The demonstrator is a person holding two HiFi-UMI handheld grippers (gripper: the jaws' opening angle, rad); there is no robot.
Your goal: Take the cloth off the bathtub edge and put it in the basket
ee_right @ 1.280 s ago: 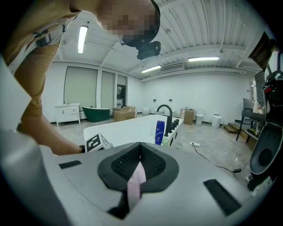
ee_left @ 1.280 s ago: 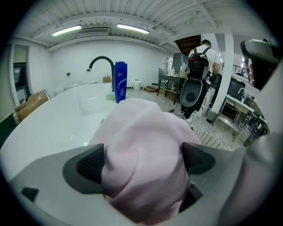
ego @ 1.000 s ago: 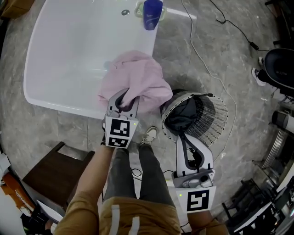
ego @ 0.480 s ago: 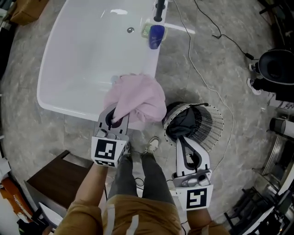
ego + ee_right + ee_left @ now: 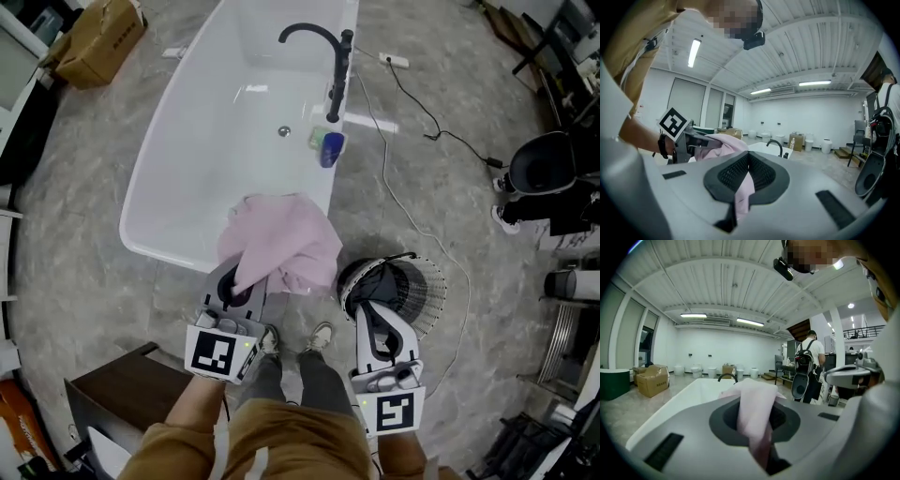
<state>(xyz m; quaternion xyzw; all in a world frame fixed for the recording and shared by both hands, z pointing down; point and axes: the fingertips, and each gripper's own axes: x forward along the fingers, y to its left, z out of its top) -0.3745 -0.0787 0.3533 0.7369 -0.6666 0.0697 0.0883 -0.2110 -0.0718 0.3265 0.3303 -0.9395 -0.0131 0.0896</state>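
A pink cloth (image 5: 281, 246) hangs in a bunch from my left gripper (image 5: 246, 286), lifted above the near corner of the white bathtub (image 5: 141, 246). That gripper's jaws have just been closing and now pinch a fold of the cloth (image 5: 752, 413). To its right, a round wire basket (image 5: 429, 281) stands on the floor with a dark cloth (image 5: 373, 261) inside. My right gripper (image 5: 367, 309) hovers over the basket's near rim with its jaws together and its tips apart from the pink cloth. In the right gripper view, the pink cloth (image 5: 719, 143) shows beside the jaws and through the slit between them.
A black faucet (image 5: 323, 47) and a blue bottle (image 5: 331, 148) stand on the tub's right edge. A cable (image 5: 412, 103) runs over the grey stone floor. A cardboard box (image 5: 98, 33) lies far left, a brown wooden stand (image 5: 112, 394) near left, and dark gear (image 5: 544, 169) at the right.
Both grippers have risen. The pink cloth has come up off the tub edge with the left gripper and now hangs free. The right gripper stays over the basket.
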